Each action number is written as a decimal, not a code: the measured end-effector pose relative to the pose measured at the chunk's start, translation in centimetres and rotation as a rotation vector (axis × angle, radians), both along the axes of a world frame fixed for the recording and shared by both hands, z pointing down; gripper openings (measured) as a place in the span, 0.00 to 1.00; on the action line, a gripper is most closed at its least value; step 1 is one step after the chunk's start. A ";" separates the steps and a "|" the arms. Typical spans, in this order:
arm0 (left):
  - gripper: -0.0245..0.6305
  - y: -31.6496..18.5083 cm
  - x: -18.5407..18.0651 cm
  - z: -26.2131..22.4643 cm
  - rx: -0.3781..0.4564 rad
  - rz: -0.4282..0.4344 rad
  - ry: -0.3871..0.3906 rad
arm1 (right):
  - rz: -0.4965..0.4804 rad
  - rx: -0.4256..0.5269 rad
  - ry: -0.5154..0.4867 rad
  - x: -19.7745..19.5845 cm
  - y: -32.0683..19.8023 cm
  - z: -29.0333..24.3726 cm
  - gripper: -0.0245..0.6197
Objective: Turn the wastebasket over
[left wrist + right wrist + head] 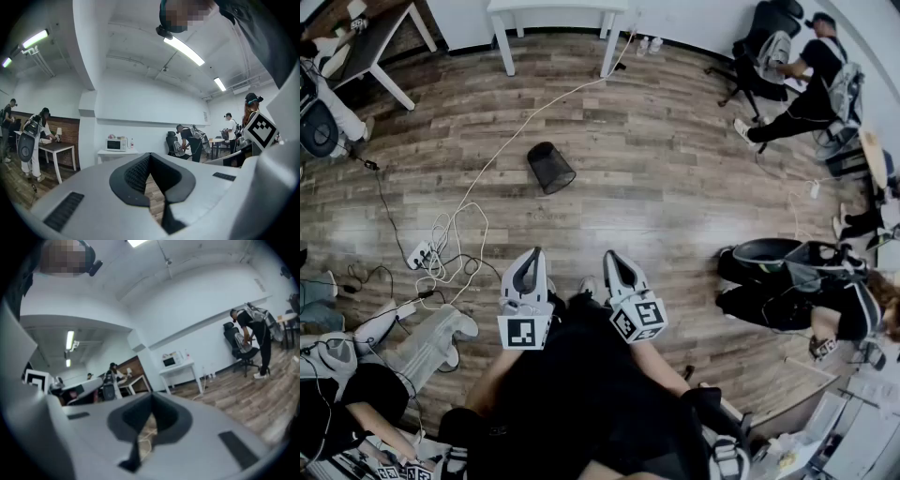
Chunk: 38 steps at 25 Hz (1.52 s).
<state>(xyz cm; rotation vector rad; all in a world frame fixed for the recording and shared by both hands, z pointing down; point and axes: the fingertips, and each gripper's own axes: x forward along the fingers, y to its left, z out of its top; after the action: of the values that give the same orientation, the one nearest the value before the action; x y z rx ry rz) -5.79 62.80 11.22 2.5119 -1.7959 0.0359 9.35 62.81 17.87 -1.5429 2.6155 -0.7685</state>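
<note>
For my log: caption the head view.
Left hand-held gripper and right hand-held gripper, shut, face a wastebasket.

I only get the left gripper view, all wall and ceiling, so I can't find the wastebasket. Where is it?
Observer: The wastebasket is on the wood floor, ahead of the left gripper and apart from it.
Operator: Is the right gripper carrying anything?
Observer: No. The right gripper is shut, with nothing between its jaws.
Operator: Is anything lying near the basket?
Observer: A white cable runs across the floor just past its left side.
</note>
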 end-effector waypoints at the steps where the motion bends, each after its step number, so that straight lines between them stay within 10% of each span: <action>1: 0.09 0.0 0.0 0.2 -0.016 -0.002 -0.002 | 0.001 0.001 -0.001 0.0 -0.1 -0.1 0.09; 38: 0.09 -2.1 -9.6 2.5 -0.063 0.039 0.046 | 0.035 0.018 0.061 -10.0 -1.6 0.5 0.09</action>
<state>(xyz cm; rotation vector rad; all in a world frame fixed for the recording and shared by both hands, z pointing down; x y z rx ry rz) -15.43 60.68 13.70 2.4832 -1.7013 0.0361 -0.61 61.24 18.32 -1.6289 2.6222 -0.7048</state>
